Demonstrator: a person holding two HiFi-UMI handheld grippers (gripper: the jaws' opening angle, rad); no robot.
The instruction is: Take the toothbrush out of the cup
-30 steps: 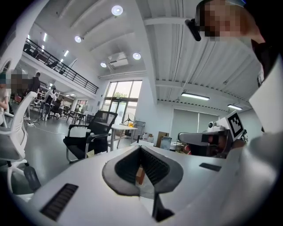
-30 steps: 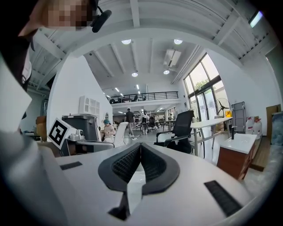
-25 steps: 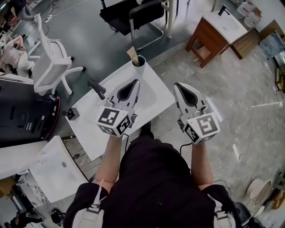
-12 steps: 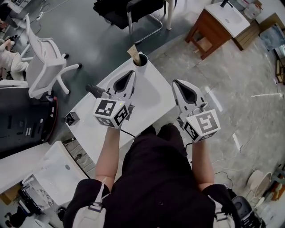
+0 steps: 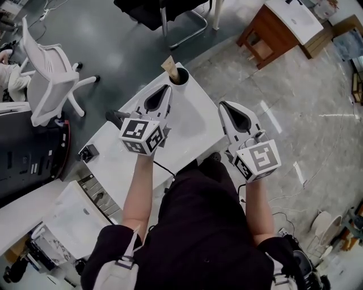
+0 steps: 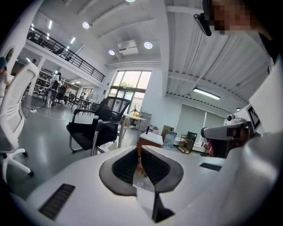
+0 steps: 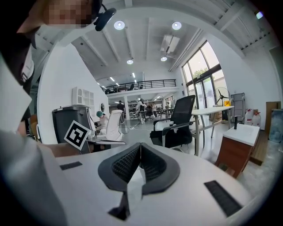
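A dark cup [image 5: 180, 76] stands at the far corner of the white table [image 5: 122, 164]. In it a toothbrush [image 5: 168, 66] with a tan head leans out to the left. My left gripper [image 5: 165, 90] is over the table just short of the cup, a little to its left, jaws shut and empty. My right gripper [image 5: 226, 107] hovers off the table's right edge, over the floor, also shut on nothing. In the left gripper view [image 6: 139, 150] and the right gripper view [image 7: 140, 145] the pads meet at the tips; the cup is not seen there.
A black faucet-like part [image 5: 116, 118] and a small dark fitting [image 5: 88, 153] sit at the table's left edge. A white office chair [image 5: 48, 79] stands at left, a black chair [image 5: 164, 8] beyond the cup, and a wooden washstand [image 5: 281, 25] at upper right.
My left gripper has moved forward toward the cup, closing most of the distance. The right gripper has kept its place and both stay shut.
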